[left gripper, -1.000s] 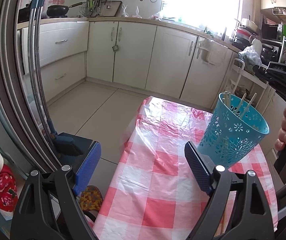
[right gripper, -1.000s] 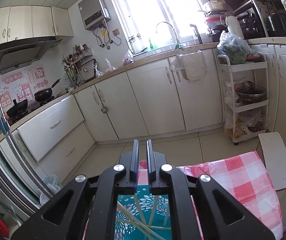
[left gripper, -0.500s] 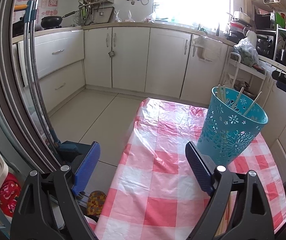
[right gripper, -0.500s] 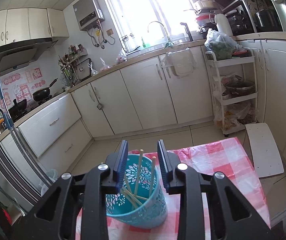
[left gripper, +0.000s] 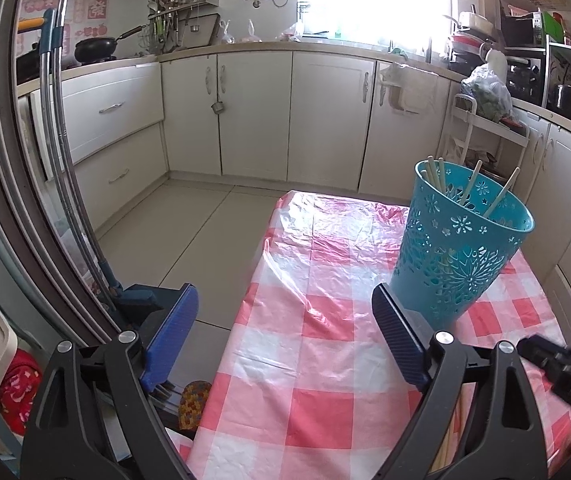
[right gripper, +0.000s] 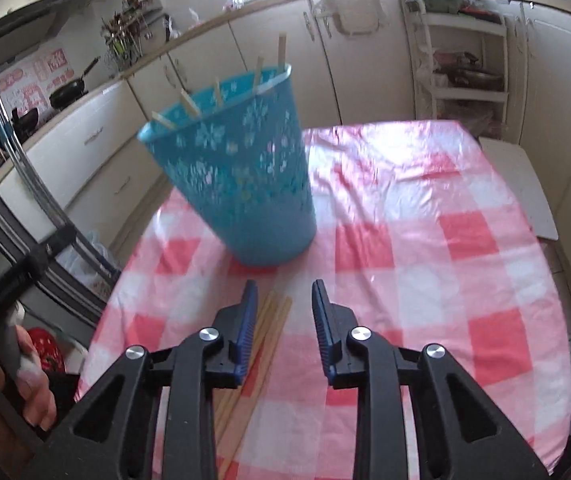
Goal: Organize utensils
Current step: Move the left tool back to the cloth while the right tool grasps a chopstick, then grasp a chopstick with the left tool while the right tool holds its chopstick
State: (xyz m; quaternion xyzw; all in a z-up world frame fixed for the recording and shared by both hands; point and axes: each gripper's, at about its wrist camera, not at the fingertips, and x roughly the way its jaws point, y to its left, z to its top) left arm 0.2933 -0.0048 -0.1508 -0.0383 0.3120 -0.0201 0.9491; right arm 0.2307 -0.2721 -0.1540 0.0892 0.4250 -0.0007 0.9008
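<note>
**Right gripper over loose chopsticks, left gripper idle and wide**

Table (right gripper: 425, 240) has a pink-and-white check cloth. Blue cutout basket (right gripper: 237, 172) stands upright on it, several chopsticks (left gripper: 470, 184) poking out past the rim.

Right gripper (right gripper: 281, 312): pointing down at the table, basket at 12 o'clock just ahead of its tips. Jaws narrowly apart, have just been closing a little after opening; nothing between them. A loose bundle of chopsticks (right gripper: 273, 320) lies flat on the cloth below, running from about 12 toward 7 o'clock, mostly under the gripper's left finger. Pads not on them as far as I can see. That view is motion-blurred, so contact with the cloth I can't tell.

Left gripper (left gripper: 285, 336): jaws wide, empty. It hangs over the table's near-left edge, left finger out over the floor (left gripper: 189, 240), right finger over the cloth. Basket at its 1 o'clock, just past the right fingertip; touching or not I can't tell. A strip of the loose chopsticks shows at 5 o'clock beside its right finger.

Person's hand (right gripper: 25, 384) on the left gripper's handle is visible at 8 o'clock in the right wrist view. Right gripper's body shows at 4 o'clock in the left wrist view.
</note>
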